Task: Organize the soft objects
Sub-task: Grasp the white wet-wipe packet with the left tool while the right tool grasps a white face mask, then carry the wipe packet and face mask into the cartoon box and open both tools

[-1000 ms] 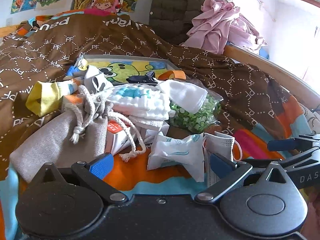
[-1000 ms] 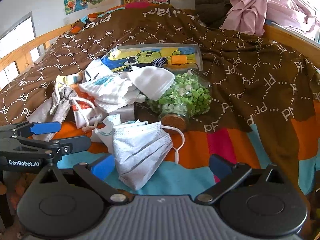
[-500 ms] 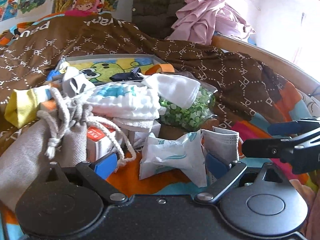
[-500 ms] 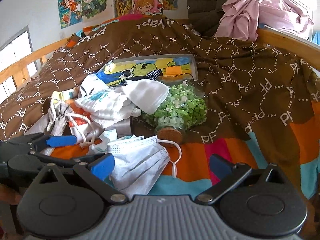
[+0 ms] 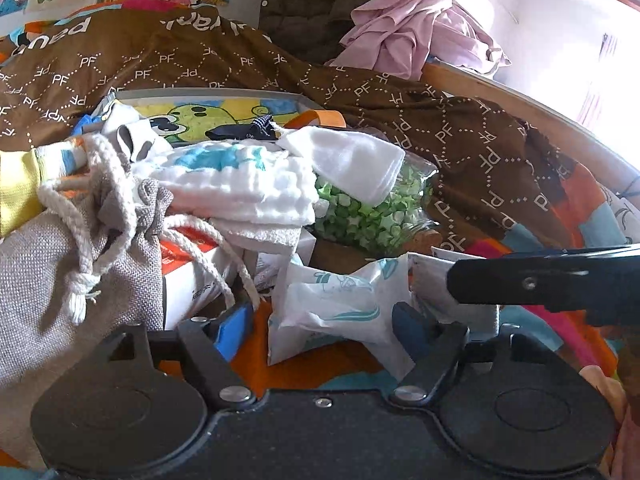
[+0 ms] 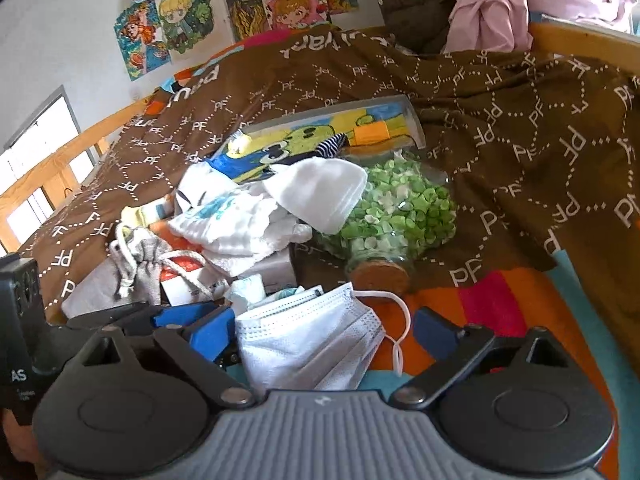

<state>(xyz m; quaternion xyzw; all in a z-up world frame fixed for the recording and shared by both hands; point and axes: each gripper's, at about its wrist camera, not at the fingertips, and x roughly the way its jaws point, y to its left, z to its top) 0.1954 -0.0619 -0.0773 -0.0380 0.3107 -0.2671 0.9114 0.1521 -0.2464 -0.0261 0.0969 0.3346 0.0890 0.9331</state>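
On the bed, a heap of soft things lies across a brown blanket (image 6: 520,128) printed with "PF" letters. Both claws stand wide apart and hold nothing. The left gripper (image 5: 320,322) sits low over a white tissue packet (image 5: 340,304), which lies between its blue-tipped fingers (image 5: 232,330). The right gripper (image 6: 320,334) sits over a white face mask (image 6: 308,344), whose body lies between that claw's fingers, with one ear loop (image 6: 396,332) curling toward the right finger. Just left of the tissue packet, a grey drawstring pouch (image 5: 52,268) slumps with its rope cord draped over a red and white box (image 5: 192,268). Behind these, folded white cloths (image 5: 248,188) rest partly on a glass jar of green paper stars (image 6: 400,212) that lies on its side, cork toward the camera. Farther back is a shallow tray (image 6: 332,136) with a cartoon picture, and pink clothes (image 5: 416,36) are piled at the far edge.
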